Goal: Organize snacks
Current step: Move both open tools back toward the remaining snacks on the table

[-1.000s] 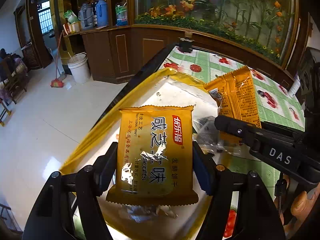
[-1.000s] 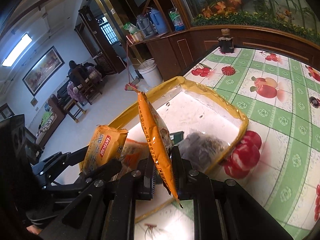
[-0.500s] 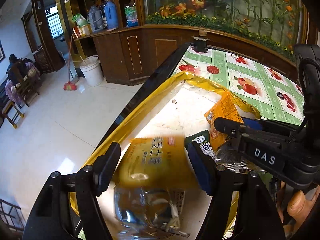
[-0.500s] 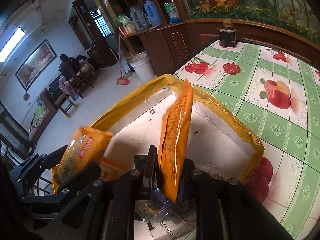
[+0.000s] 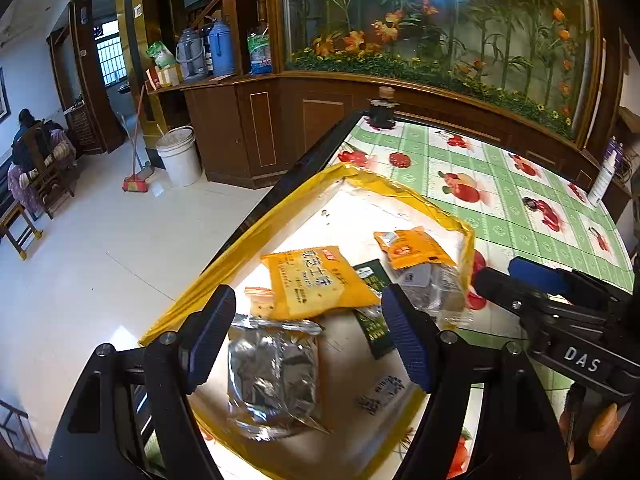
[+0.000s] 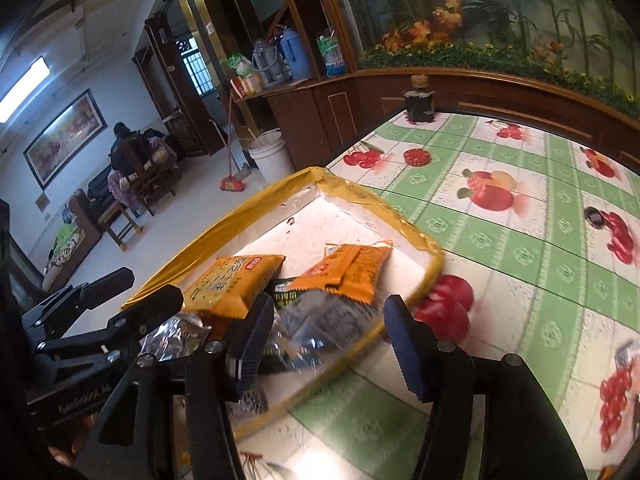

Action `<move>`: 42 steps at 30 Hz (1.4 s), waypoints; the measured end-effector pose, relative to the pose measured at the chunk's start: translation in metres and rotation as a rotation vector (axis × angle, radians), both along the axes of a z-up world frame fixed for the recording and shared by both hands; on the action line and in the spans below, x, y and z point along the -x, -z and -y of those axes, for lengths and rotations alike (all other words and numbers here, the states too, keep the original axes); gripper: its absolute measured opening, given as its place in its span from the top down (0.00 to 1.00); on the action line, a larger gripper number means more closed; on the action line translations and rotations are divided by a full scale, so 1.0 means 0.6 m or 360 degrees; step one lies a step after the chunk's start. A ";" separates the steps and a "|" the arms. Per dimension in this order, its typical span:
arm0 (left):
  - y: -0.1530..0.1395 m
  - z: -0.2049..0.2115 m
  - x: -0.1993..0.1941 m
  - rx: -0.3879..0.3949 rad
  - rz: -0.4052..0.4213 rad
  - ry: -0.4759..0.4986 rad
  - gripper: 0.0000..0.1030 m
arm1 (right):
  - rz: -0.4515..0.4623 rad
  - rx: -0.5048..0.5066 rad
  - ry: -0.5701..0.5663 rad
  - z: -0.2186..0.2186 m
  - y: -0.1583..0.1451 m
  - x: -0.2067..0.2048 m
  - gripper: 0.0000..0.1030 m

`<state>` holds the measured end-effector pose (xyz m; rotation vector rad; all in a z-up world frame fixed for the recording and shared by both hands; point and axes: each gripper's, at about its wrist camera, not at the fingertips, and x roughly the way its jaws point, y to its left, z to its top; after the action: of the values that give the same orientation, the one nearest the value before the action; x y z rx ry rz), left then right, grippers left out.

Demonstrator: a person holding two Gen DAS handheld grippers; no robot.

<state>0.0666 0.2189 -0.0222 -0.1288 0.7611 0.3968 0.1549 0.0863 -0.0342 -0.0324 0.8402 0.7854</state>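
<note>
A shallow white box with a yellow taped rim (image 5: 256,224) (image 6: 248,208) sits at the table's left edge. In it lie a yellow biscuit packet (image 5: 316,282) (image 6: 230,282), an orange snack packet (image 5: 414,248) (image 6: 348,268), a silver foil packet (image 5: 272,376), a dark green packet (image 5: 374,320) and a clear packet (image 6: 320,324). My left gripper (image 5: 308,340) is open and empty above the box's near end. My right gripper (image 6: 328,348) is open and empty over the box's right rim; it also shows in the left wrist view (image 5: 536,284).
The table carries a green and white fruit-print cloth (image 6: 520,216). A dark bottle (image 5: 382,114) (image 6: 418,100) stands at its far corner. Beyond the left edge are tiled floor, a white bucket (image 5: 180,156) and a broom (image 5: 136,182). A wooden cabinet with flowers stands behind.
Both grippers opened. The yellow biscuit packet left my left gripper and the orange packet left my right gripper; both now lie in the box. Both grippers have drawn back a little.
</note>
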 end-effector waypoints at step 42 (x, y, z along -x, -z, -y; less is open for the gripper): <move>0.052 0.456 -0.038 0.0117 -0.0310 0.0981 0.26 | 0.0040 0.0023 0.0960 0.651 0.017 0.201 0.33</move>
<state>0.0895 -0.0549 -0.0536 0.0795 0.9630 -0.2083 0.0341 -0.3045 -0.0443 0.1909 0.7743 0.2109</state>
